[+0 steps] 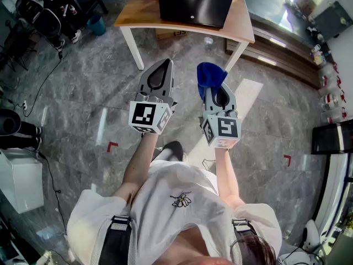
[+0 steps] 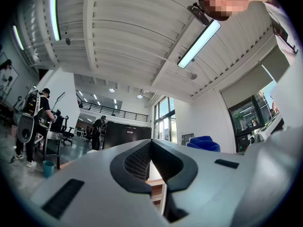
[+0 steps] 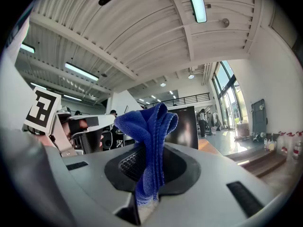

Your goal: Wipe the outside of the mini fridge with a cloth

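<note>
You had the blue cloth (image 1: pixel 209 75) pinched in your right gripper (image 1: pixel 216 93) and your left gripper (image 1: pixel 164 65) closed on nothing, both well short of the black mini fridge (image 1: pixel 193 1) on the wooden table (image 1: pixel 242 26), so the wiping looked not yet started.

My left gripper (image 2: pixel 151 143) and right gripper (image 1: pixel 215 93): matt grey plastic; cloth (image 3: pixel 149 136): fuzzy, soft-piled; fridge (image 1: pixel 196 1): glossy black; table (image 1: pixel 242 25): smooth wood top; floor (image 1: pixel 83 93): polished grey stone.
</note>
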Demonstrator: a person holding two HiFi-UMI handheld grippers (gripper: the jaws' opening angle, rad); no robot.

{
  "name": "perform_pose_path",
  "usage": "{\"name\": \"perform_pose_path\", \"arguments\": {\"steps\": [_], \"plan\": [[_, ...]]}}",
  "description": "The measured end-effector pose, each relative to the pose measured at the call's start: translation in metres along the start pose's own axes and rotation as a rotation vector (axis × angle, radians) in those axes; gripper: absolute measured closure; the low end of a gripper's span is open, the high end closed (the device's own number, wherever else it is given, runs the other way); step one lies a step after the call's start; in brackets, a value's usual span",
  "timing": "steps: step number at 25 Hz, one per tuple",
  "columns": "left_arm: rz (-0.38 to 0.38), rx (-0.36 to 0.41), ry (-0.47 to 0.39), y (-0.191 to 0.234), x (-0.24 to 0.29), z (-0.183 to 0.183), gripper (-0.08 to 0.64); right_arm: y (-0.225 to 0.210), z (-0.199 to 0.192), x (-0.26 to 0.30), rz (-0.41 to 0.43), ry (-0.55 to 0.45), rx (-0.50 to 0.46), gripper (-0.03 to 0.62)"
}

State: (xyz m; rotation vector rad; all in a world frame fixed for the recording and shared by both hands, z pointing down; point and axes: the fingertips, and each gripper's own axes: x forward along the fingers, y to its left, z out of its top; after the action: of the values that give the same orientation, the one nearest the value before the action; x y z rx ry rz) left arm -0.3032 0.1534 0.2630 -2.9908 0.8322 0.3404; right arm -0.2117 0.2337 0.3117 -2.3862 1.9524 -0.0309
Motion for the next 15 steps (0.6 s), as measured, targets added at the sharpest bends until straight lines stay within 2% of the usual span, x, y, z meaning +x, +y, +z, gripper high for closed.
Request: {"name": "perform_pose_path", "arguments": {"steps": [3,6,11,15], "plan": [[0.013,0.002,0.024,0.005,0.008,-0.017,0.555,-0.007,-0.009,0.012,0.01,0.011,0.015,0.523],[0.027,-0.005,0.037,0.013,0.022,-0.034,0.555,-0.021,-0.03,0.02,0.018,0.087,-0.003,0.523],[0.033,0.01,0.026,0.034,0.066,-0.061,0.555,-0.048,-0.039,0.069,0.022,-0.001,0.012,0.523],[0.04,0.01,0.007,0.061,0.128,-0.082,0.555,-0.076,-0.054,0.138,0.027,0.027,-0.022,0.523]]}}
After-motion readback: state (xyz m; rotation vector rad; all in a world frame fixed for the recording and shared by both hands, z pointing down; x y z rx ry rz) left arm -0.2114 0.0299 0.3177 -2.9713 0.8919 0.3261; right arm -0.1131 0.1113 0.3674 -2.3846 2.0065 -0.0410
